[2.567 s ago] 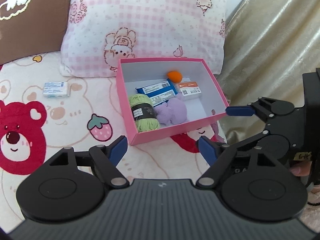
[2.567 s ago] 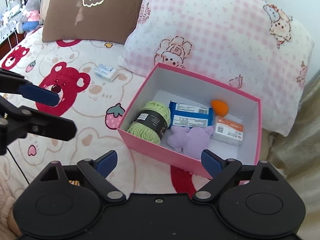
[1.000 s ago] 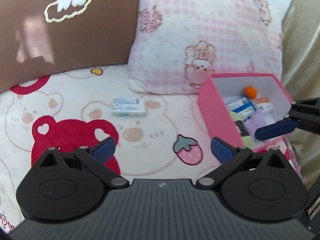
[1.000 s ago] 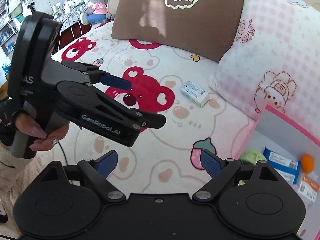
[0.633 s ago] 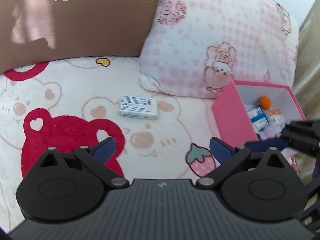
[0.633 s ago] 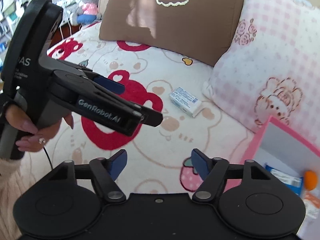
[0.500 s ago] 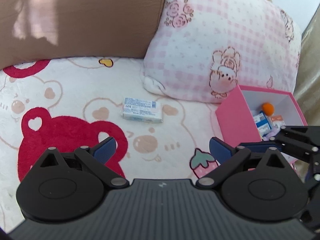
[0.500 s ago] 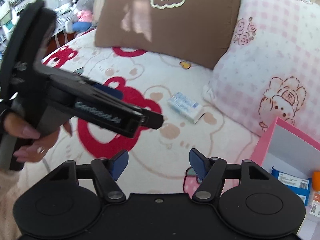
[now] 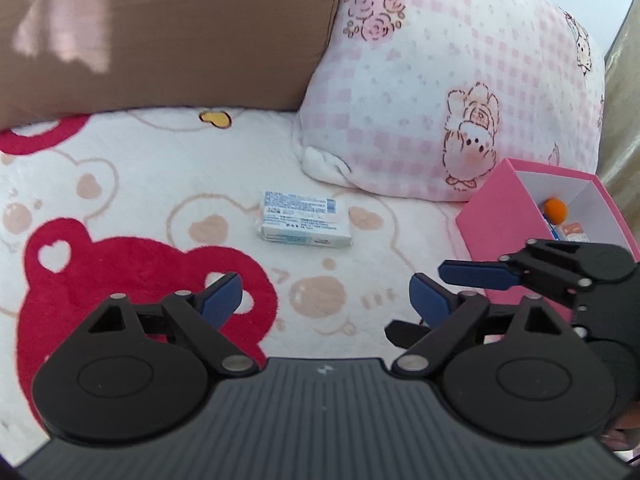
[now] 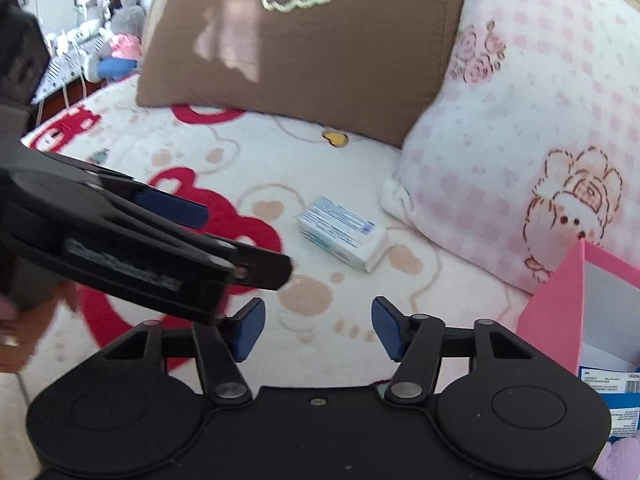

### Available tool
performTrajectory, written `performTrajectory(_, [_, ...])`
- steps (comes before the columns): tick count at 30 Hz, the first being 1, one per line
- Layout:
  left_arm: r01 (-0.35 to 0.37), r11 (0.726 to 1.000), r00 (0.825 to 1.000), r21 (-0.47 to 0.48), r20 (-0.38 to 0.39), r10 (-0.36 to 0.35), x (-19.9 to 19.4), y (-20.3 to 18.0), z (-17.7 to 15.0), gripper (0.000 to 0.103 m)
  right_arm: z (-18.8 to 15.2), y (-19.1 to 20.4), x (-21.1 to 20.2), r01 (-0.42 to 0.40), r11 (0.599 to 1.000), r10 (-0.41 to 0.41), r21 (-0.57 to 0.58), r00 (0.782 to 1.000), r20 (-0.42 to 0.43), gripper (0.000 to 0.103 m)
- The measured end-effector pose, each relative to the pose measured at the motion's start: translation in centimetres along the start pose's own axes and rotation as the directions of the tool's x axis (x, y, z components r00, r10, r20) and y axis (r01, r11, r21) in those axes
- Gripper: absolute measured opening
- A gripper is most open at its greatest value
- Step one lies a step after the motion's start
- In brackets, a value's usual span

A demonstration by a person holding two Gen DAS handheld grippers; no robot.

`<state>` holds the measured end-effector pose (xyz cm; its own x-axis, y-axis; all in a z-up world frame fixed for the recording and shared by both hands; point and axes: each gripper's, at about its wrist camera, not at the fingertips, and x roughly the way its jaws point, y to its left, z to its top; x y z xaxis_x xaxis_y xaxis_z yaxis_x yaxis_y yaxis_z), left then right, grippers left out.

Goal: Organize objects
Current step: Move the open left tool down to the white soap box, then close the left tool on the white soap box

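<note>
Two grippers are over the bed, and one loose item lies on the blanket. The left gripper has its blue pads wide apart with only blanket between them; its jaws are closing. The right gripper has its jaws narrower and also closing — nothing is between them either. Neither tool holds anything.

The one white and blue packet lies flat on the bear-print blanket, at about twelve o'clock from the left gripper's pads and well apart from them. In the right wrist view the same packet sits at about twelve o'clock from that gripper, also untouched, just off the corner of the pink pillow.

There are two pillows: one brown pillow at eleven o'clock and one pink checked one at one o'clock in the left wrist view. One pink box stands at three o'clock, beside the pink pillow. Inside it the left view shows one orange ball and one small orange and white packet; the rest is hidden behind the right gripper. The right view shows a blue packet and a patch of purple plush at four o'clock — how many more things the box holds cannot be told.

One grey stuffed toy sits far off at ten o'clock.
</note>
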<state>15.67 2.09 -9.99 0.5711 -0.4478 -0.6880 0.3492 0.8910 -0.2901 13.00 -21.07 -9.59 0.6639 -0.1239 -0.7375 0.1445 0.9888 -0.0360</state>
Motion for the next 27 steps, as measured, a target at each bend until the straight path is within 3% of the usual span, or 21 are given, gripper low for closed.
performTrajectory(6, [-0.003, 1.000, 1.000, 0.026, 0.031, 0.002, 1.9, 1.0, 0.8, 0.086, -0.8, -1.2, 2.3, 0.031, 0.991, -0.039, 0.127, 0.997, 0.062, 0.062])
performTrajectory(10, [-0.011, 1.000, 1.000, 0.005, -0.004, 0.011, 3.8, 1.9, 1.0, 0.086, -1.0, -1.9, 5.6, 0.060, 0.987, -0.058, 0.152, 0.998, -0.016, 0.062])
performTrajectory(14, [-0.011, 1.000, 1.000, -0.028, -0.004, 0.011, 5.9, 2.7, 1.3, 0.080, -1.4, -2.7, 7.5, 0.078, 0.978, -0.075, 0.195, 0.997, -0.020, 0.062])
performTrajectory(21, [-0.032, 0.998, 0.999, -0.058, 0.006, 0.033, 7.4, 3.8, 2.5, 0.077, -0.9, -0.8, 8.3, 0.118, 0.989, -0.126, 0.093, 0.988, 0.091, 0.061])
performTrajectory(24, [-0.025, 0.998, 0.999, -0.065, 0.021, 0.026, 7.6, 4.0, 3.0, 0.069, -0.2, -1.3, 8.7, 0.101, 0.988, -0.110, 0.116, 0.991, 0.077, 0.061])
performTrajectory(26, [0.007, 0.997, 0.999, -0.080, 0.036, -0.004, 7.7, 4.2, 3.2, 0.058, 0.3, -1.4, 9.0, 0.121, 0.987, -0.126, 0.102, 0.991, 0.047, 0.060])
performTrajectory(27, [0.021, 0.996, 0.999, -0.081, 0.052, -0.017, 7.7, 4.2, 3.2, 0.057, 0.5, -1.3, 9.0, 0.138, 0.986, -0.143, 0.095, 0.989, 0.044, 0.060])
